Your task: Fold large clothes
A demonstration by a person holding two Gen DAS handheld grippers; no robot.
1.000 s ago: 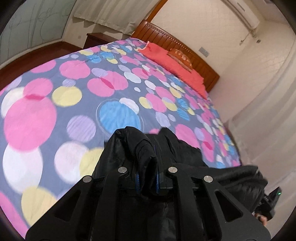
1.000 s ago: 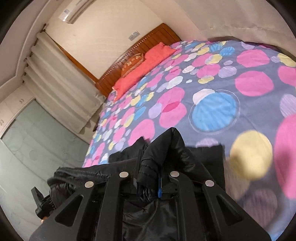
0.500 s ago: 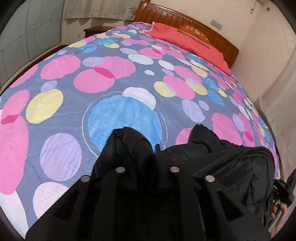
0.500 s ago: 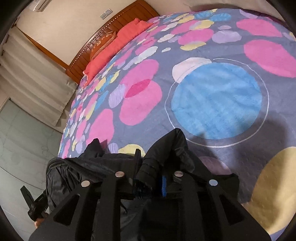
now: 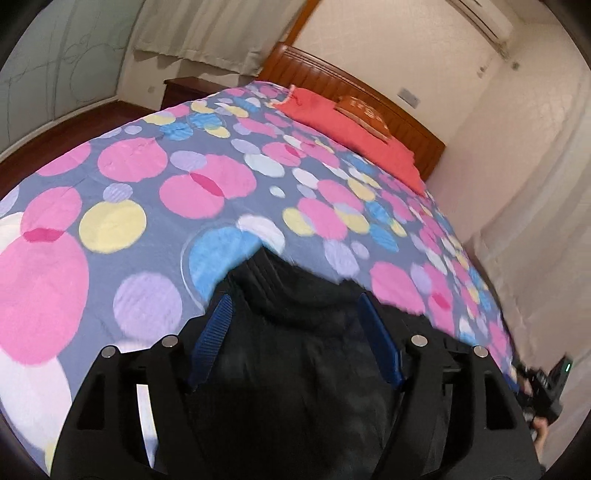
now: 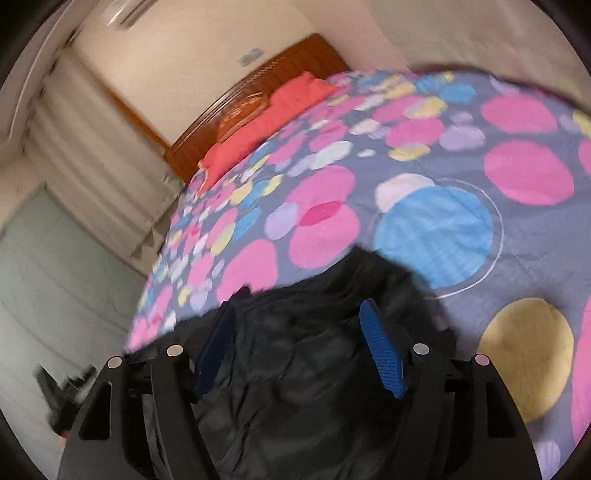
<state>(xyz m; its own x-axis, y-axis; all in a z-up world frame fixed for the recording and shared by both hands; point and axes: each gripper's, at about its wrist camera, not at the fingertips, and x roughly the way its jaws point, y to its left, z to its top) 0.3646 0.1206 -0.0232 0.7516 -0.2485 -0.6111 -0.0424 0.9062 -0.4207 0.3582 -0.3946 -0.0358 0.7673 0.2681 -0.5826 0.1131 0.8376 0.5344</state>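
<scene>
- jacket (image 5: 295, 350): black
- bedspread (image 5: 147, 206): grey-blue, pink/yellow/blue/lilac/white circles
- pillows (image 5: 354, 136): coral red
- headboard (image 5: 332, 79): brown wood
- gripper pads (image 6: 382, 350): blue

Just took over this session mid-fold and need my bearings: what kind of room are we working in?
A bedroom, by the look of it. The black jacket lies on a large bed with a polka-dot bedspread, red pillows against a wooden headboard, and curtains behind.

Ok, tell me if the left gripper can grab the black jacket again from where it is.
Probably yes: the left gripper is open with the black jacket lying right between its fingers, nothing in the way.
</scene>
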